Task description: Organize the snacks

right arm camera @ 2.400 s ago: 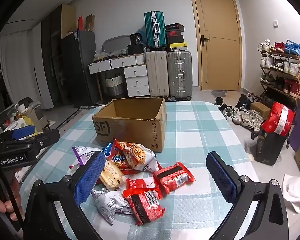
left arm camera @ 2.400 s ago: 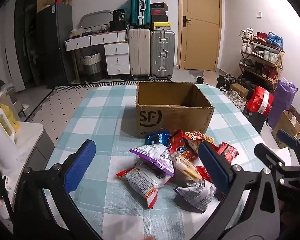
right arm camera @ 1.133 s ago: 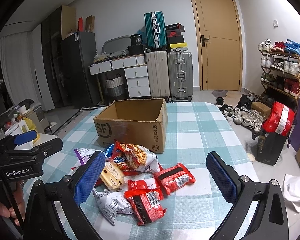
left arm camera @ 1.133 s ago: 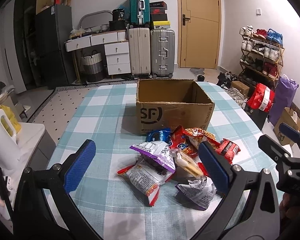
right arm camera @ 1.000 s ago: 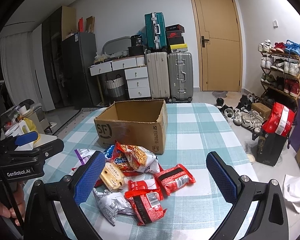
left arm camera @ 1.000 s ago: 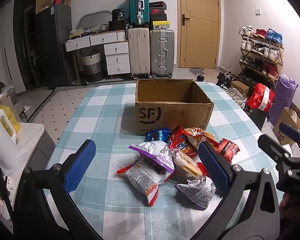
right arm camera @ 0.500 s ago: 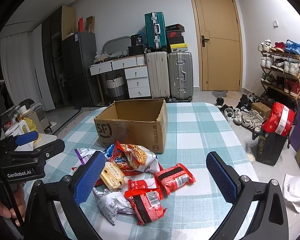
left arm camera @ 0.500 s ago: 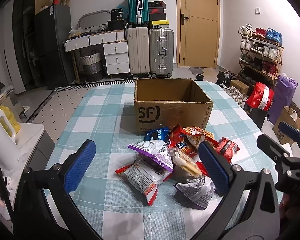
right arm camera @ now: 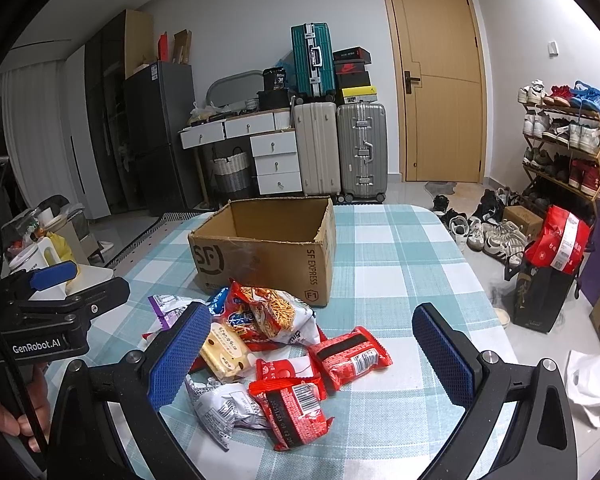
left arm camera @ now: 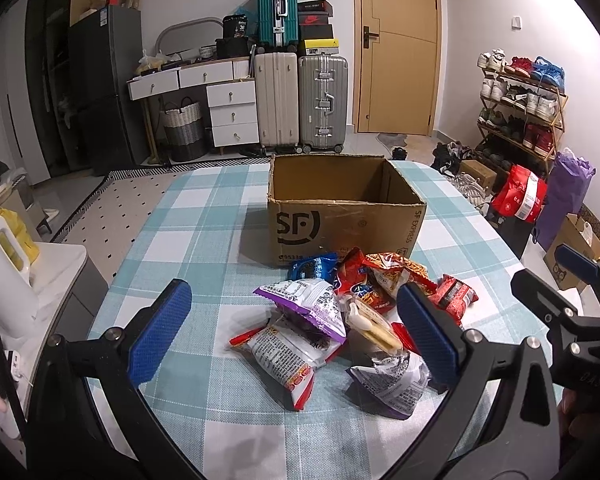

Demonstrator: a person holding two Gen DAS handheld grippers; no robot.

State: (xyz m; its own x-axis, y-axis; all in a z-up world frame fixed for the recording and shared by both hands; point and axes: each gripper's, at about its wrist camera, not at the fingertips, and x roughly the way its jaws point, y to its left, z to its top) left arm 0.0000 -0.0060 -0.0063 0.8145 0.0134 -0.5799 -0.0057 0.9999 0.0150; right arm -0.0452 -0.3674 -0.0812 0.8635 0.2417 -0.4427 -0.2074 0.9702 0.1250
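- Snack packets lie heaped on the checked tablecloth, just in front of the open cardboard box.
- My left gripper gapes wide, empty, above the heap.
- My right gripper likewise spread, holding nothing.

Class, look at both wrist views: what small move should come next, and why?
Probably lower the right tongs onto the red packet at the near edge of the pile. Both tongs are open and empty, the cardboard box looks empty, and that packet lies apart, on top, between the right tongs' fingers.
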